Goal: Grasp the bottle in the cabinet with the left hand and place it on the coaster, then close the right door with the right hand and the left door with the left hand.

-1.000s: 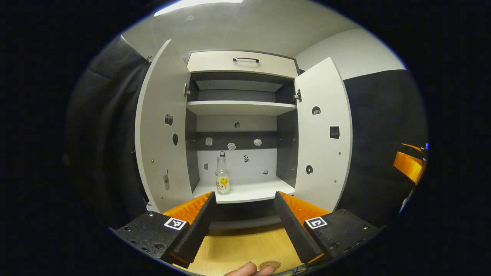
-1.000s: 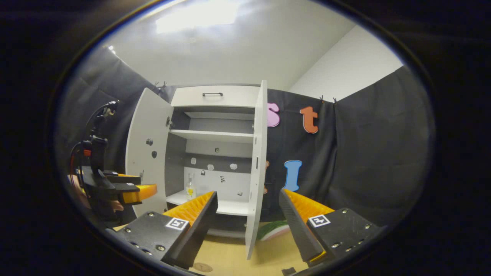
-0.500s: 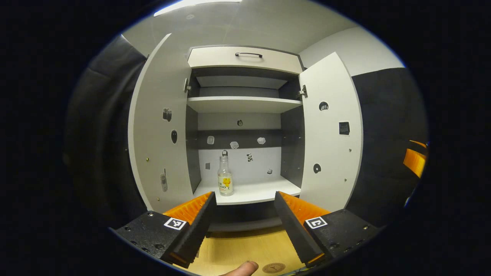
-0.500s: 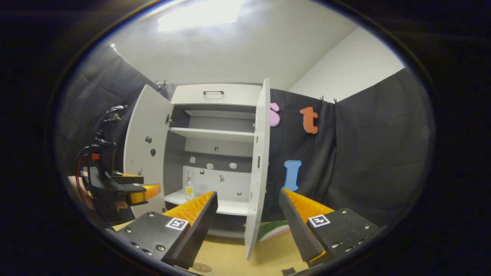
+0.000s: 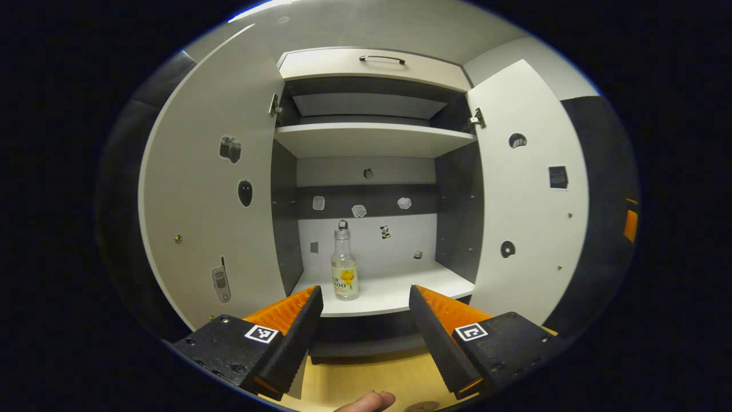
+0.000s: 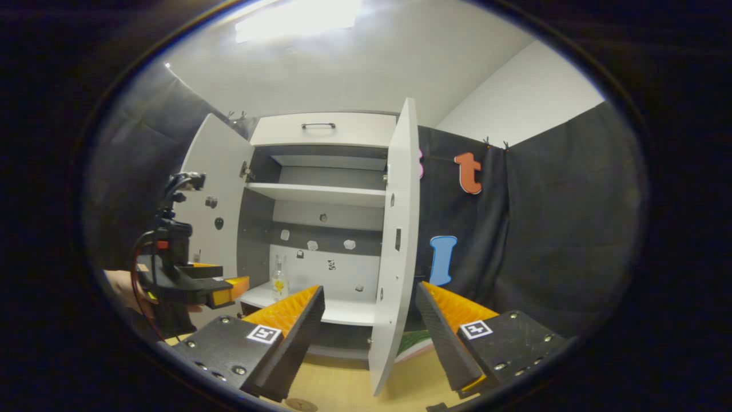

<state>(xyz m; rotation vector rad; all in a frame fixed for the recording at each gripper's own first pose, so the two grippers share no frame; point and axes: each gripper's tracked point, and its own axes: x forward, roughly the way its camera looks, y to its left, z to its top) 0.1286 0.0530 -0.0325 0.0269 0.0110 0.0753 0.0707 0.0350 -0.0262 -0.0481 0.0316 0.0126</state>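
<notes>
My left tool (image 5: 361, 320) is wide open and holds nothing, and the bottle (image 5: 345, 269) at 12 o'clock could tip if I bump it.

walls: black cloth (image 6: 549, 229), white above; ceiling: lit panel (image 6: 297, 20); tabletop: pale wood (image 5: 366, 380)
</notes>
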